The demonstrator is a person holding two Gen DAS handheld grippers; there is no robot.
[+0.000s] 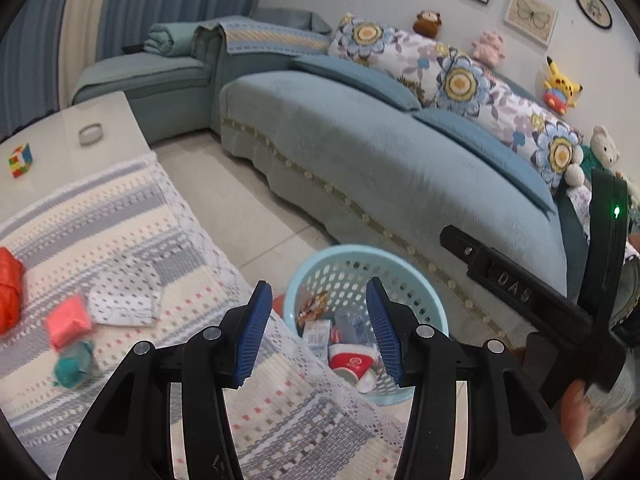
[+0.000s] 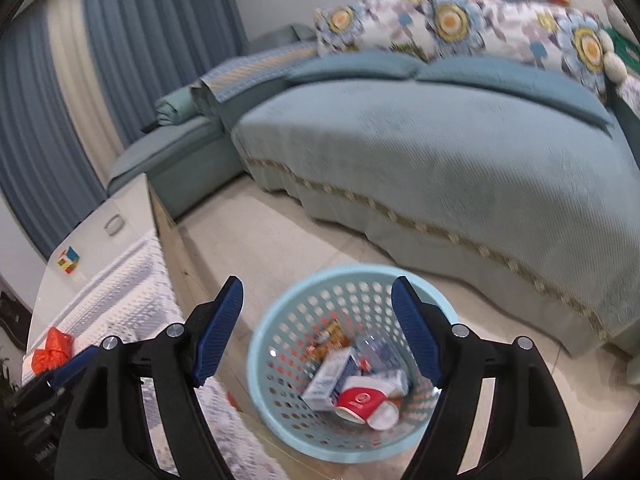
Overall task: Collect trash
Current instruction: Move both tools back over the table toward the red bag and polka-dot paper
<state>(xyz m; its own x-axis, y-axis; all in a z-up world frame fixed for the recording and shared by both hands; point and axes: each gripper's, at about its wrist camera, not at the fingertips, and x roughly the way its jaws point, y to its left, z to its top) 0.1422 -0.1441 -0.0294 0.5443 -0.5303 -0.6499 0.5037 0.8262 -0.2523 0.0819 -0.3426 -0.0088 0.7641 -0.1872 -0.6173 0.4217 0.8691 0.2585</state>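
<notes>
A light blue perforated basket (image 1: 416, 280) (image 2: 272, 344) stands on the floor beside the table. It holds a red and white paper cup (image 2: 362, 400), a small carton (image 2: 330, 376), a clear plastic bottle (image 2: 378, 350) and a snack wrapper (image 2: 332, 334). My left gripper (image 1: 316, 328) is open and empty over the table edge next to the basket. My right gripper (image 2: 318, 330) is open and empty above the basket. On the table lie a dotted crumpled paper (image 1: 124, 296), a pink wad (image 1: 68, 320), a teal wad (image 1: 74, 364) and a red crumpled bag (image 1: 10, 288) (image 2: 52, 350).
The table carries a striped knitted cloth (image 1: 120, 220), a colour cube (image 1: 20, 160) (image 2: 69, 261) and a grey ring (image 1: 91, 134). A teal sofa (image 1: 380, 160) (image 2: 460, 152) with flowered cushions and plush toys runs behind the basket. The right gripper's body (image 1: 560, 304) shows at the right.
</notes>
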